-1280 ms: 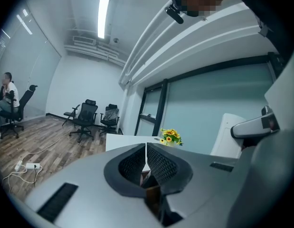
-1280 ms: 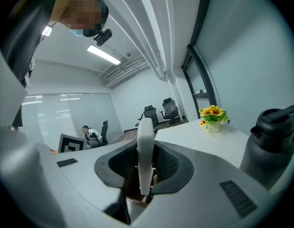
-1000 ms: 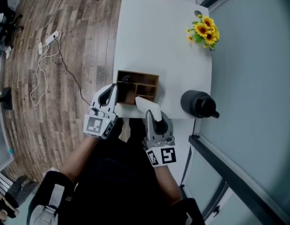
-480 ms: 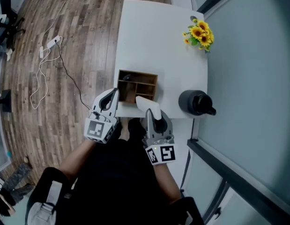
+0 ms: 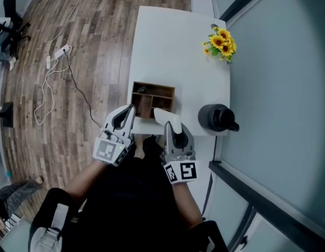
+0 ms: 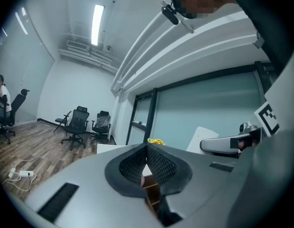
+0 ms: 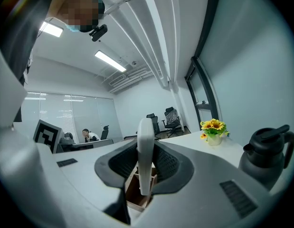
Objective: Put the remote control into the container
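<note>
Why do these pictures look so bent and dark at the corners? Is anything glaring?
Head view: the fisheye lens bows the edges of the table. Left gripper view: black rounded corners, and the ceiling light glares. Right gripper view: same dark corners; the remote control looms large.

Looking down from the head view, we can't see the near end of the remote; it's buried in the right gripper. The left gripper covers the near left corner of the box. There's a dark speck in a back compartment, too small for us to name. In the left gripper view we get just a brown sliver of box under the touching jaws. In the right gripper view, remote and jaws mask most of the box, and the jug runs off into the dark rim.
</note>
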`<action>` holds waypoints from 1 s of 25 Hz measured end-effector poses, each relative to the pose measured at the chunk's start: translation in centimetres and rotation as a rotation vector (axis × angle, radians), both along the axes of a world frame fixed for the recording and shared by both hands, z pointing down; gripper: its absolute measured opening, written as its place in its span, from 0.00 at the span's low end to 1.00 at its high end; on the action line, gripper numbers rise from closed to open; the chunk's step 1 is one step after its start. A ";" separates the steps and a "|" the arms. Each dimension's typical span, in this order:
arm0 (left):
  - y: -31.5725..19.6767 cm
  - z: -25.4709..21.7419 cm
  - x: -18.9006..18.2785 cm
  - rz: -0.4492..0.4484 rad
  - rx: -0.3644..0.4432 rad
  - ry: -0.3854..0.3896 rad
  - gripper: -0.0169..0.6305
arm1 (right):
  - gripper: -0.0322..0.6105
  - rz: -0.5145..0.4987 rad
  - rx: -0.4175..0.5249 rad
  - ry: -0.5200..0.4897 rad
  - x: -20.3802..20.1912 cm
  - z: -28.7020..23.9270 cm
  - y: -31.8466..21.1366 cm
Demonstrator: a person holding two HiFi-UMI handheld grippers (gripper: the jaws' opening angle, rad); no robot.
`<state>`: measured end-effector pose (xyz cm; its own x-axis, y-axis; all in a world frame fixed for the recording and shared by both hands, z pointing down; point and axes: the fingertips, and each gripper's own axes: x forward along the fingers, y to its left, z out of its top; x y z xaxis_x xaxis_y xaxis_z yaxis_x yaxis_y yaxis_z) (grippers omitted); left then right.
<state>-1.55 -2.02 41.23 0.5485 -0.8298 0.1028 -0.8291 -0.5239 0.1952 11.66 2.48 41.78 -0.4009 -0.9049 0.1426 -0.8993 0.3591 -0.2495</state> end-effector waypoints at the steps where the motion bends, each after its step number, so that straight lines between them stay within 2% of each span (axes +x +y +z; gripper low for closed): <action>1: 0.1 0.1 0.1 -0.002 -0.003 -0.003 0.04 | 0.19 -0.003 0.002 0.000 0.1 0.0 -0.1; 4: 0.2 0.0 0.4 -0.011 -0.024 -0.006 0.04 | 0.19 -0.012 0.005 0.001 0.3 -0.2 -0.3; 14: 0.5 -1.1 2.3 -0.086 -0.004 0.025 0.04 | 0.19 -0.075 0.011 -0.007 1.9 -0.4 -1.1; 18: 1.0 -0.6 2.9 -0.123 -0.030 0.008 0.04 | 0.19 -0.115 0.021 -0.008 2.2 -0.7 -1.3; 23: 2.0 -1.4 2.9 -0.154 -0.020 0.013 0.04 | 0.19 -0.119 0.028 -0.046 2.5 -2.0 -1.4; 25: 2.4 -1.6 2.8 -0.159 -0.014 0.012 0.04 | 0.19 -0.138 0.025 -0.027 2.5 -1.5 -1.1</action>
